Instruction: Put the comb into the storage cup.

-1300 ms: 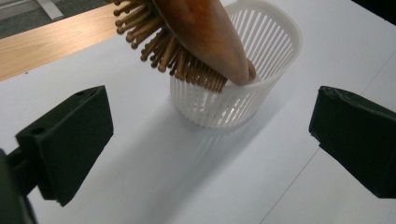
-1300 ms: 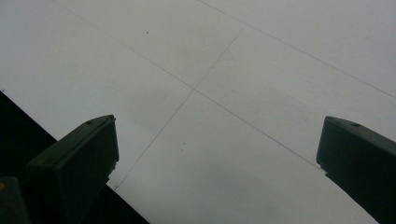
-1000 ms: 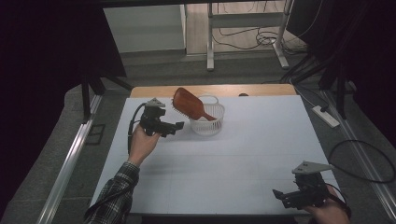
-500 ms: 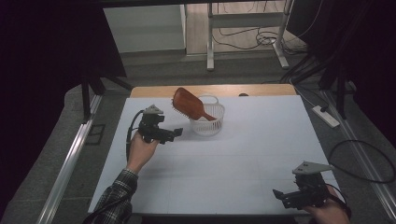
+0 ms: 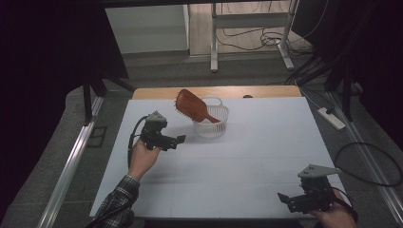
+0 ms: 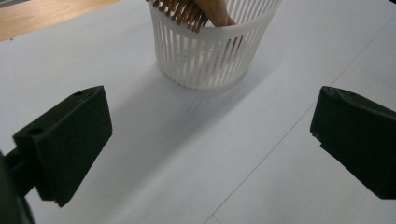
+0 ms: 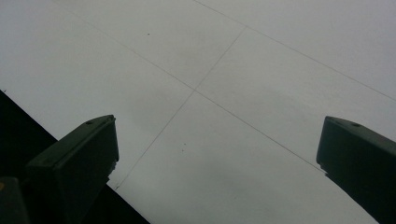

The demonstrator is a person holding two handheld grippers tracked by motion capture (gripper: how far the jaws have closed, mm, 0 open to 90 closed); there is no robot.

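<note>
A brown wooden hairbrush stands tilted in a white slatted basket at the back middle of the white table; its bristles lean over the basket's rim. My left gripper is held to the left of the basket, open, with nothing between its jaws. My right gripper rests near the table's front right corner, open and empty, over bare table.
The white table surface has a wooden strip along its far edge. A metal rail runs along the left side. A power strip and cables lie on the floor at the right.
My left gripper has drawn back from the basket, toward the person and slightly down the table. The hairbrush stays in the basket. The right gripper has not moved.
</note>
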